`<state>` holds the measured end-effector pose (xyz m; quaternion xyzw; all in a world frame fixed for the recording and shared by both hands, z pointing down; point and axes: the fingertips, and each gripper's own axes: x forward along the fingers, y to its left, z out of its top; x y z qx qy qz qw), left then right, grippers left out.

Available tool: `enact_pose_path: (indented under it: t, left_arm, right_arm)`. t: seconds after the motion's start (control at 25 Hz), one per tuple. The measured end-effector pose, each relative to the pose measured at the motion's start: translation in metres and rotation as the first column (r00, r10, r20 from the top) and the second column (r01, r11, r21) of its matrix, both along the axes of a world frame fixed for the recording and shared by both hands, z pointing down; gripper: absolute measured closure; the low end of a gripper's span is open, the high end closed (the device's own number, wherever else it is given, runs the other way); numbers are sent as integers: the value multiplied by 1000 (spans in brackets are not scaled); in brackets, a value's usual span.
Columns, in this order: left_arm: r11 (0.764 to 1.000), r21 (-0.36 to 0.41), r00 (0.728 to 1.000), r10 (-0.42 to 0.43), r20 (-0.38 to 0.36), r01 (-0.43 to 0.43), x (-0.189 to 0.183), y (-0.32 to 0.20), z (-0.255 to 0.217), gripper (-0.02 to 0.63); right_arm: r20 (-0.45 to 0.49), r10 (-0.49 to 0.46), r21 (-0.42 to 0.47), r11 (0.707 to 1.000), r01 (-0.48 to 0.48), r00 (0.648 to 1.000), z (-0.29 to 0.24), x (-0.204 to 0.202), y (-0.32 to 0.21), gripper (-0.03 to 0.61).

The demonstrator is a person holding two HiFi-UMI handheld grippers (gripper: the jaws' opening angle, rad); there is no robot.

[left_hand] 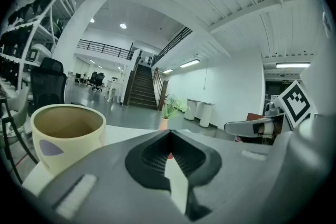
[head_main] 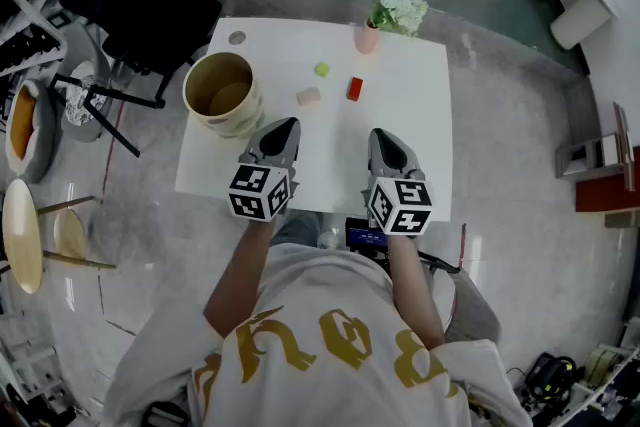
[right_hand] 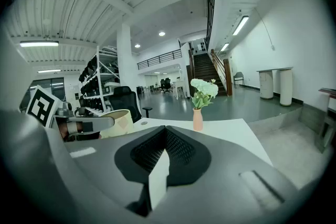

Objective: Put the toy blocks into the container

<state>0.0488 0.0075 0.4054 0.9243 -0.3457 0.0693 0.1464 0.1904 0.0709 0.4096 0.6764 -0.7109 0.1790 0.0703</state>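
Three toy blocks lie on the white table [head_main: 420, 165]: a green one [head_main: 321, 70], a tan one [head_main: 308, 96] and a red one [head_main: 354, 89]. The beige round container [head_main: 220, 93] stands at the table's left edge, and it also shows in the left gripper view [left_hand: 68, 131] and the right gripper view [right_hand: 122, 122]. My left gripper [head_main: 284, 128] hovers over the near part of the table, just right of the container, shut and holding nothing [left_hand: 169, 135]. My right gripper [head_main: 380, 135] is beside it, also shut and holding nothing [right_hand: 165, 129]. Both point toward the blocks from short of them.
A pink vase [head_main: 367, 37] with white flowers [head_main: 402, 5] stands at the table's far edge, behind the blocks. A black office chair [head_main: 140, 0] is off the table's left, with stools [head_main: 25, 235] and racks beyond. The person's body is at the near edge.
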Motion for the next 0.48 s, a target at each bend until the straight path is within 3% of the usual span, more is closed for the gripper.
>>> enact_pose_path:
  t: [0.2,0.48]
  left_arm:
    - [999,12,998,-53,31,53,-3,-19,4,614]
    - [998,2,998,-65,27,65,-4,-27,9,614]
  right_arm:
    - [-13,0,-7,1000,0,1000,2,7,-15,555]
    - [25,14,-11,1000,-14,1000,10,10,-21,553]
